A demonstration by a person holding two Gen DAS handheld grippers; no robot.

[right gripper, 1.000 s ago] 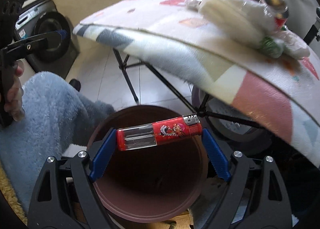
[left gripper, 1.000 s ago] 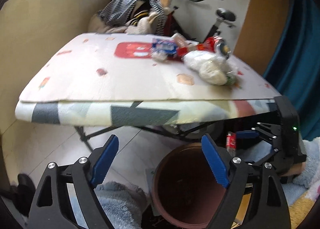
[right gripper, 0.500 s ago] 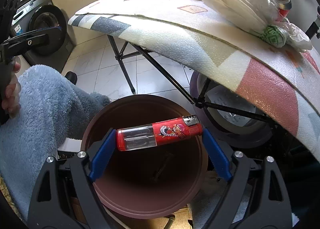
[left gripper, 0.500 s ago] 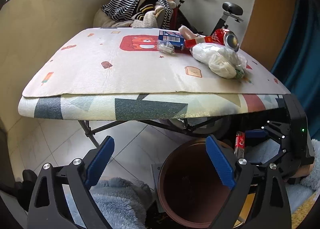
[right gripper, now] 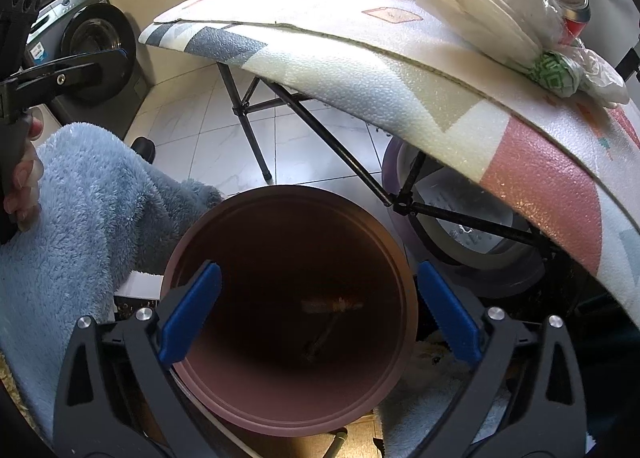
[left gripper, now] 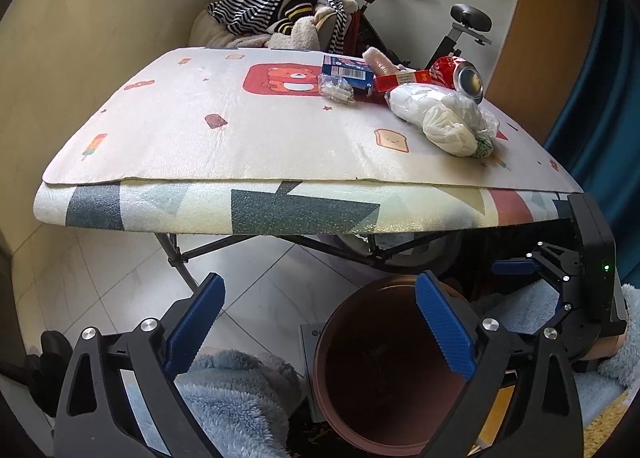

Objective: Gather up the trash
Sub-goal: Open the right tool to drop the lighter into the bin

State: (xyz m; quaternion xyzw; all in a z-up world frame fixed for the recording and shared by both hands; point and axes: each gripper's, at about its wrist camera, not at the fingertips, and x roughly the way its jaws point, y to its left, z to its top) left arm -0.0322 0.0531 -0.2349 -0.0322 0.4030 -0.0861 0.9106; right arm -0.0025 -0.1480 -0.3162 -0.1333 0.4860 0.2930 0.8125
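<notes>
While the right gripper hangs over the bin, this is how things stand:

Right gripper point(right gripper: 318, 312): jaws opening, spread wide, nothing between the blue pads; it points steeply down into the mouth of the bin.
Left gripper point(left gripper: 318, 324): jaws also opening and empty, held just beside the bin and aimed toward the table edge.
Trash bin point(right gripper: 224, 218): round, brown, on the tiled floor under the table's near edge; a pale blurred streak shows deep inside, probably a dropped item, though the dark interior does not let me name it.
Fleece-clad legs point(right gripper: 92, 194): the person's light-blue fleece presses against the bin's left side.
Folding table point(left gripper: 248, 214): covered by a printed foam mat; the remaining trash lies at its far right.
Trash on table: a crushed red soda can point(left gripper: 460, 74), a bundled white plastic bag point(left gripper: 444, 118), a blue carton point(left gripper: 348, 72), a red box point(left gripper: 400, 80) and a small clear wrapper point(left gripper: 336, 88), all close together, some touching.
Step in hand: a drop into the bin looks finished; both grippers are free.
Next move: lift one gripper to the tabletop cluster, likely the bag nearest the edge, and close across its narrow waist, since loose plastic may slip.
</notes>
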